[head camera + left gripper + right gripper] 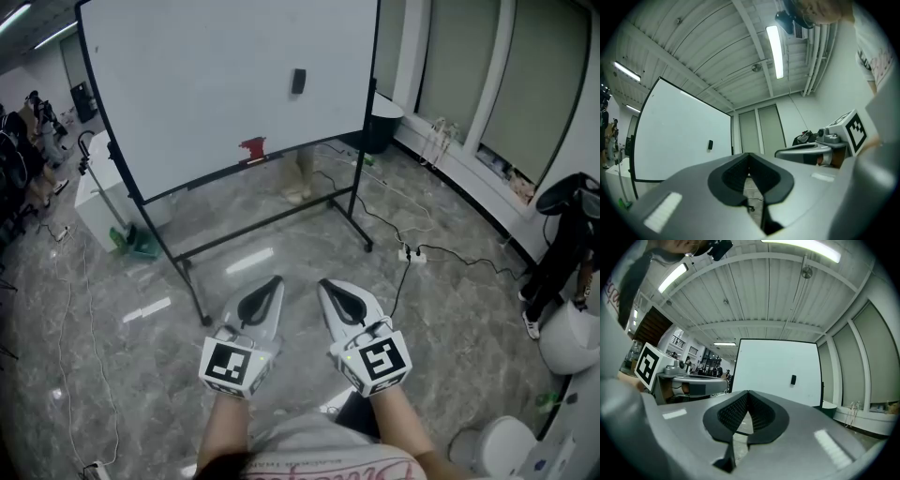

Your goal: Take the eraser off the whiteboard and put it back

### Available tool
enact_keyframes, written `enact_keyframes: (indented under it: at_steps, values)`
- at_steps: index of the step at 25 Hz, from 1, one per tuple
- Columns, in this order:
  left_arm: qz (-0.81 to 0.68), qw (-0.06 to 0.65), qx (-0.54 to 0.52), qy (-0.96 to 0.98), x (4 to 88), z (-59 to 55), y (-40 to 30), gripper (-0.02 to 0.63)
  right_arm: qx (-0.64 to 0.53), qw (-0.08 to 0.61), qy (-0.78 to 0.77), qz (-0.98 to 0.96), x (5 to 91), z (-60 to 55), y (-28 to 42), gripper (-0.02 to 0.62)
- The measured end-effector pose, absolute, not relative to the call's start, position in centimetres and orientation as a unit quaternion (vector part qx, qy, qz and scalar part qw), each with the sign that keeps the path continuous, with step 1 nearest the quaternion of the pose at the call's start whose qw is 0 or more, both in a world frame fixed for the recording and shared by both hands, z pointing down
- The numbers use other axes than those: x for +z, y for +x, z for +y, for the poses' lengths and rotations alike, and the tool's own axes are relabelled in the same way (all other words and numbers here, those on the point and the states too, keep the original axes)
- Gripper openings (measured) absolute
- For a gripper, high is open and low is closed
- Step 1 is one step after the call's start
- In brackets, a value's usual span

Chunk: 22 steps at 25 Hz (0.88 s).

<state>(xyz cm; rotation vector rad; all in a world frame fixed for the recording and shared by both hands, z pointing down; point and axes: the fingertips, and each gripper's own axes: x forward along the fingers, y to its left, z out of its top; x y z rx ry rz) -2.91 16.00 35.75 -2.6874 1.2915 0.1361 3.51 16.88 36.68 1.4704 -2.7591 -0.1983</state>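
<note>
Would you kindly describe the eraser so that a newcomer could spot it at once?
Find the big whiteboard standing on the floor ahead of the person. On the upper right of its face sits the eraser, a small dark upright block. It is the only thing on the white surface; the red item is lower, at the bottom edge.

A white power strip (410, 253) lies on the grey marble floor (450, 314).
</note>
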Motion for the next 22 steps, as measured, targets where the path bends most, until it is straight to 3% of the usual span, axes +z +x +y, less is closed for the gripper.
enact_keyframes:
  at_steps: [22]
  values:
    - [0.453,0.058,0.038,-0.889,38.0,9.1,-1.4,-0.002,-0.037,0.006,0.439,-0.898,38.9,10.3,5.7,0.002]
